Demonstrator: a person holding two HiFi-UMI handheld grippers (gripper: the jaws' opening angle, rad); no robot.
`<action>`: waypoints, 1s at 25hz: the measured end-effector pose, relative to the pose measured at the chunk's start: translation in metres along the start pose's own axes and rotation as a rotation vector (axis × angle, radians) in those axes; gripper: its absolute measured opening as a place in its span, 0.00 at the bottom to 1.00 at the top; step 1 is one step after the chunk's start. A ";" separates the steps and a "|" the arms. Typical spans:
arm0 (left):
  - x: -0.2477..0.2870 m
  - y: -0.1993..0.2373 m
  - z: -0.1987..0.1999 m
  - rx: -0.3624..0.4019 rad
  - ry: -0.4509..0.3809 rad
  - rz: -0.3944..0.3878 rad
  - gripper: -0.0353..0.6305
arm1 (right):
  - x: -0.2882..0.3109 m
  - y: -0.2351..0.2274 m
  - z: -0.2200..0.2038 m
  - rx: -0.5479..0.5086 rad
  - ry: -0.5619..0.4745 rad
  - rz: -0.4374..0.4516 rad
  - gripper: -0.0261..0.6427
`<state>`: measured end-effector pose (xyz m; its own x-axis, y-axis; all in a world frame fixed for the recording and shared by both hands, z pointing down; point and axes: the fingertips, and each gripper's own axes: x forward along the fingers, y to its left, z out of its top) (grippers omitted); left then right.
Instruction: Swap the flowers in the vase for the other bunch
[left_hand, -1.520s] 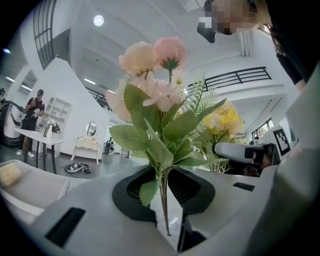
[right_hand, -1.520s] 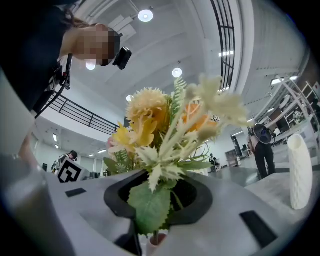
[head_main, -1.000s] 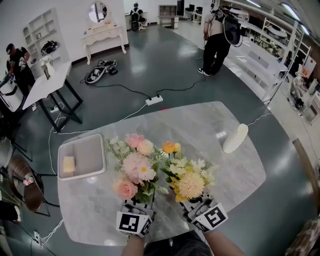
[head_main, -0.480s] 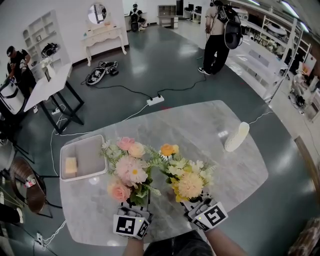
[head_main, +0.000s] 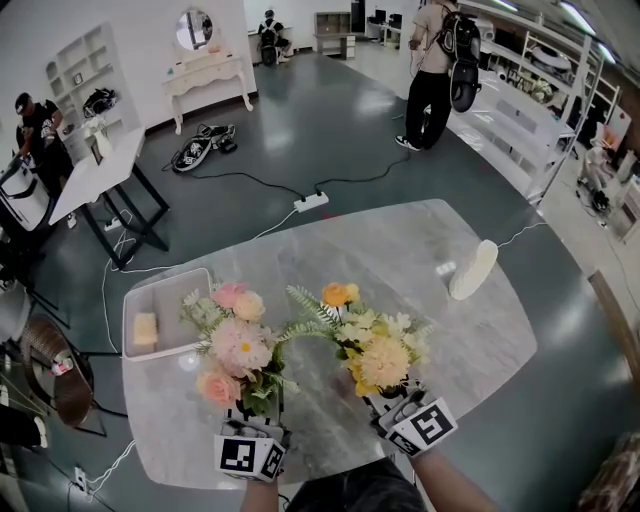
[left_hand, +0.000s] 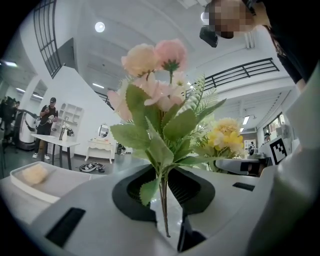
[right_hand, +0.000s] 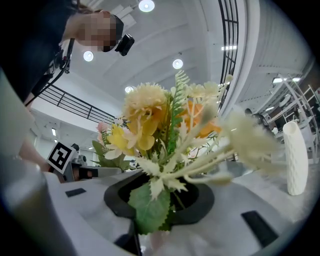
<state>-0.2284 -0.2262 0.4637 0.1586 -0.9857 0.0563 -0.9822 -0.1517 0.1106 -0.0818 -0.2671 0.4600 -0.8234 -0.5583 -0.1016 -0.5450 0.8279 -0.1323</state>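
My left gripper (head_main: 254, 420) is shut on the thin stems of the pink flower bunch (head_main: 233, 348), which stands upright over the marble table (head_main: 400, 250). In the left gripper view the stems (left_hand: 163, 200) run down between the dark pads. To its right, my right gripper (head_main: 388, 404) is shut on the yellow and orange bunch (head_main: 375, 350), whose leaves fill its jaws (right_hand: 160, 125). The two bunches are apart, with only a fern tip reaching across. The white ribbed vase (head_main: 470, 272) stands empty at the table's right side and shows upright (right_hand: 296, 157) in the right gripper view.
A shallow grey tray (head_main: 180, 300) with a yellowish block (head_main: 145, 328) lies on the table's left part. A power strip (head_main: 308, 200) and cables lie on the floor beyond the table. People stand far off at the back and at the left.
My left gripper has carried the pink bunch to the left, away from the yellow bunch, opening a gap between them. The right gripper and its bunch have stayed put.
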 end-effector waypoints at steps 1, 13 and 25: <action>-0.002 0.002 0.000 0.002 0.000 0.004 0.17 | 0.000 0.000 0.000 0.001 0.000 -0.003 0.22; -0.030 0.028 0.002 -0.002 -0.012 0.072 0.17 | -0.001 -0.001 -0.001 -0.003 0.005 -0.023 0.22; -0.045 0.037 -0.002 -0.010 -0.014 0.065 0.17 | -0.001 0.009 -0.011 -0.026 0.038 -0.041 0.36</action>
<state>-0.2720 -0.1875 0.4677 0.0928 -0.9945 0.0494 -0.9893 -0.0864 0.1173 -0.0882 -0.2584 0.4701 -0.8053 -0.5899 -0.0588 -0.5821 0.8057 -0.1098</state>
